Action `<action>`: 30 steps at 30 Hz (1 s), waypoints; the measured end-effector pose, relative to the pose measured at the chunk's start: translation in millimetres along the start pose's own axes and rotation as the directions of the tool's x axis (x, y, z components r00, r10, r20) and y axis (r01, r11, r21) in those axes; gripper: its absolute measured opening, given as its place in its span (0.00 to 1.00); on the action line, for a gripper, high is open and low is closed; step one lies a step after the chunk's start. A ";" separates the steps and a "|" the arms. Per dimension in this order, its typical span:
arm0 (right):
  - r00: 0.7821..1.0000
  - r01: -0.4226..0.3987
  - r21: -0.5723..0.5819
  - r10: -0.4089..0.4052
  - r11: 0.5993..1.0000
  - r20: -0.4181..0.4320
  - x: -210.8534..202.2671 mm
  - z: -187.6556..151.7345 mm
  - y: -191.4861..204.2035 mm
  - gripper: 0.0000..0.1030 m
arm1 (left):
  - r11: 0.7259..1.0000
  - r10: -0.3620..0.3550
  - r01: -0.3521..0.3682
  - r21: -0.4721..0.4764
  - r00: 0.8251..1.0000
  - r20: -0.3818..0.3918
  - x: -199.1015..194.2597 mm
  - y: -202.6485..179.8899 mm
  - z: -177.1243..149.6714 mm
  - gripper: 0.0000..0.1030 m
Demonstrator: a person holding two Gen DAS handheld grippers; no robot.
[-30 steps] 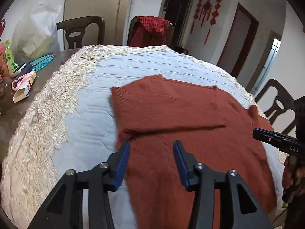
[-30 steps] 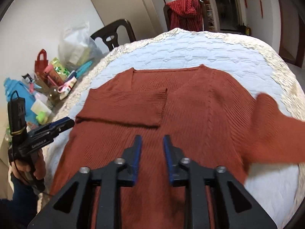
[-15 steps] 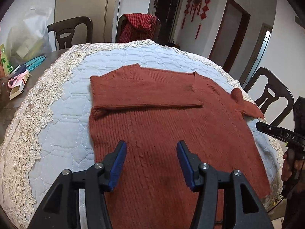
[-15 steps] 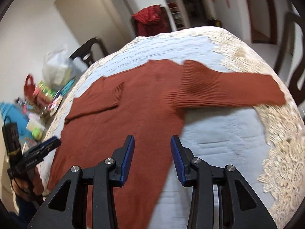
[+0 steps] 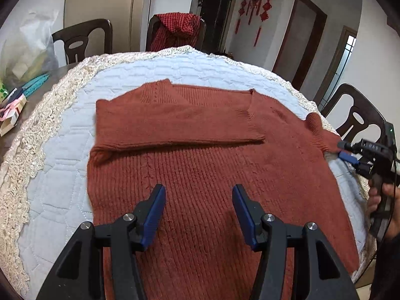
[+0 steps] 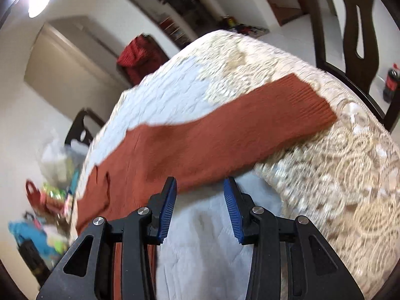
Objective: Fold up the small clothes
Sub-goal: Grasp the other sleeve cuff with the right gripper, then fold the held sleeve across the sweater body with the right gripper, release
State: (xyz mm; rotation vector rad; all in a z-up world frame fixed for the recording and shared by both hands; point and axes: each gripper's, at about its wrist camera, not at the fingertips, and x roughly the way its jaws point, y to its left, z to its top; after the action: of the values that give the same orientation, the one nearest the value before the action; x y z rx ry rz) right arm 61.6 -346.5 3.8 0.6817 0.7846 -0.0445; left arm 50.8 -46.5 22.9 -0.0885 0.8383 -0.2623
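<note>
Nearest, left gripper (image 5: pixel 198 212) open wide, holding nothing, hanging above the lower body of the rust sweater (image 5: pixel 212 175). Right gripper (image 6: pixel 200 202) also spread wide and empty, just before the outstretched right sleeve (image 6: pixel 250 125), probably to pinch it for folding inward. Left sleeve (image 5: pixel 175 122) already laid across the chest, so likely one side done. Sweater lying flat on a white quilted cloth (image 5: pixel 57 187) with lace border, over a round table. Farther away, dark wooden chairs (image 5: pixel 80 42), one draped with red checked cloth (image 5: pixel 178 31); red hanging ornaments (image 5: pixel 255 12) beside a doorway.
</note>
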 end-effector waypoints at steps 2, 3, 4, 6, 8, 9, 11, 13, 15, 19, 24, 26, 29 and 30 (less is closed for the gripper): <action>0.999 0.022 0.032 -0.023 0.999 0.022 1.1 6.8 -4.9 0.39 | 1.000 0.001 -0.002 -0.008 1.000 -0.014 5.2 1.9 -2.7 0.56; 0.999 0.020 0.046 -0.022 0.999 0.030 1.2 8.8 -7.7 0.39 | 1.000 0.001 -0.001 -0.010 1.000 -0.017 6.6 2.5 -3.9 0.56; 0.999 0.019 0.061 -0.022 0.998 0.042 1.4 11.3 -9.9 0.39 | 1.000 0.001 -0.001 -0.009 1.000 -0.015 7.3 2.2 -5.1 0.57; 0.997 0.018 0.087 -0.024 0.996 0.069 1.6 16.5 -16.3 0.39 | 1.000 -0.003 0.003 -0.007 1.000 -0.011 7.0 1.5 -6.1 0.59; 0.996 0.011 0.101 -0.020 0.995 0.090 0.7 20.7 -21.3 0.39 | 1.000 -0.006 0.006 -0.006 1.000 -0.010 7.4 1.4 -6.7 0.60; 0.995 0.014 0.100 -0.023 0.995 0.092 2.0 22.7 -20.5 0.39 | 1.000 -0.007 0.007 -0.005 1.000 -0.010 7.4 1.2 -7.2 0.60; 0.994 0.031 0.084 -0.039 0.996 0.100 3.3 27.5 -16.6 0.32 | 1.000 -0.010 0.010 -0.005 1.000 -0.007 7.2 0.7 -7.1 0.61; 0.994 0.034 0.061 -0.040 0.998 0.102 3.3 32.4 -9.2 0.15 | 1.000 -0.016 0.016 -0.010 1.000 -0.004 6.6 1.8 -7.8 0.61; 0.993 0.018 0.013 -0.019 1.000 0.114 -0.6 37.1 6.1 0.14 | 1.000 -0.023 0.023 -0.018 1.000 -0.002 6.4 2.4 -8.2 0.61; 0.990 -0.031 -0.147 0.050 0.989 0.131 -6.6 37.7 63.9 0.14 | 0.999 -0.033 0.033 -0.025 0.999 0.001 6.2 5.5 -7.7 0.61; 0.982 -0.172 -0.375 0.189 0.911 0.011 10.8 13.1 142.8 0.16 | 0.999 -0.037 0.037 -0.029 0.999 0.001 5.6 5.6 -6.8 0.61; 0.974 -0.226 -0.450 0.205 0.864 -0.097 26.2 -5.9 166.3 0.23 | 0.999 -0.033 0.033 -0.024 0.999 -0.006 3.1 5.5 -5.9 0.61; 0.958 -0.284 -0.489 0.221 0.825 -0.183 36.8 -29.7 176.5 0.32 | 0.999 -0.046 0.046 -0.023 0.999 -0.003 -8.3 7.0 -1.9 0.61; 0.951 -0.303 -0.491 0.231 0.817 -0.204 38.2 -33.7 175.1 0.32 | 0.999 -0.049 0.049 -0.024 0.999 0.005 -13.3 7.8 1.0 0.61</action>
State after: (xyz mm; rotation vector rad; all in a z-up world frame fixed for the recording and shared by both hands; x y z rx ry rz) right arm 116.8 -181.2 57.5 0.2724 0.7789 0.4655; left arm 44.6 -35.4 31.7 -0.1325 0.8359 -0.2978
